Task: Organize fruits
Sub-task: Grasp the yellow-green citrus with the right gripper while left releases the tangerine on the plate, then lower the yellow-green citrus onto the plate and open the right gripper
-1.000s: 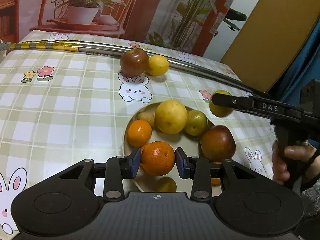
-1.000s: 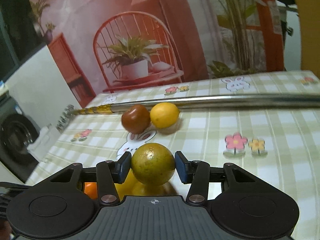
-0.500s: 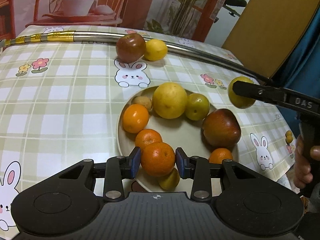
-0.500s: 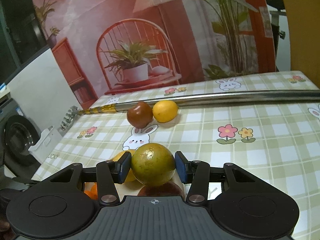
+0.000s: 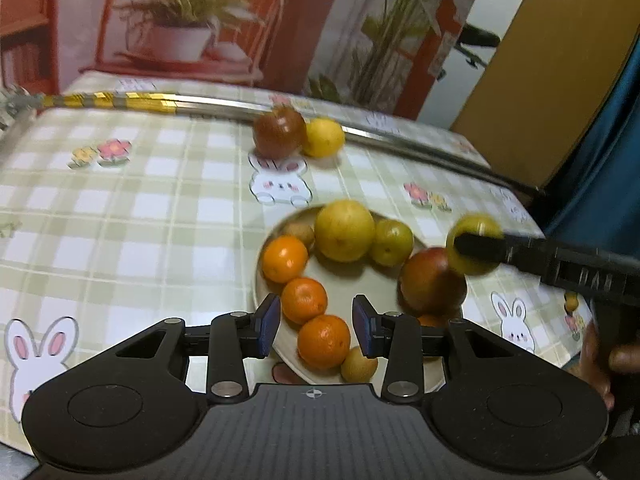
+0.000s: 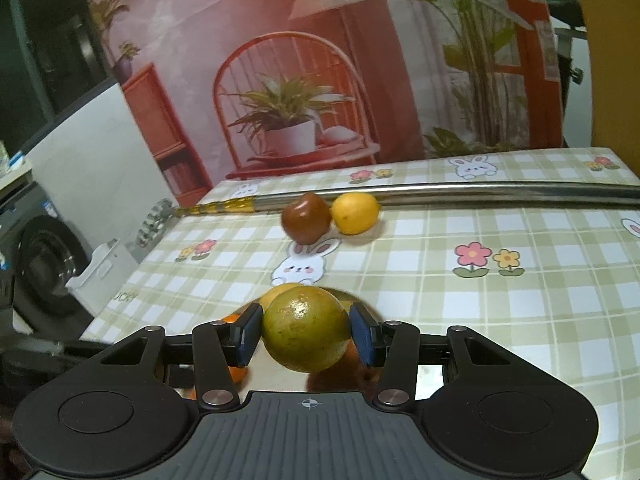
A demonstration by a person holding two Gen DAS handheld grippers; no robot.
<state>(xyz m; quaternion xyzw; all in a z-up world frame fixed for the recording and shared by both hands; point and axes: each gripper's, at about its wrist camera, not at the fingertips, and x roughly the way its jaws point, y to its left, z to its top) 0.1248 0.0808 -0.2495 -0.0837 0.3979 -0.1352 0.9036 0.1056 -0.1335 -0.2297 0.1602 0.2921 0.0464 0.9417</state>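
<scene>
The left gripper is hovering over the near edge of the plate, and its jaws have just been opening: the blue pads are standing clear on either side of a small orange that is lying on the plate, touching neither. Another orange is sitting just behind it, with a third orange, a big yellow fruit, a green fruit and a red apple ringing the plate.

The right gripper is clamping a greenish-yellow fruit between its pads, carrying it in the air above the plate's right side. Farther back on the checked surface, a dark red apple and a lemon are resting side by side, touching, against a metal pole.
</scene>
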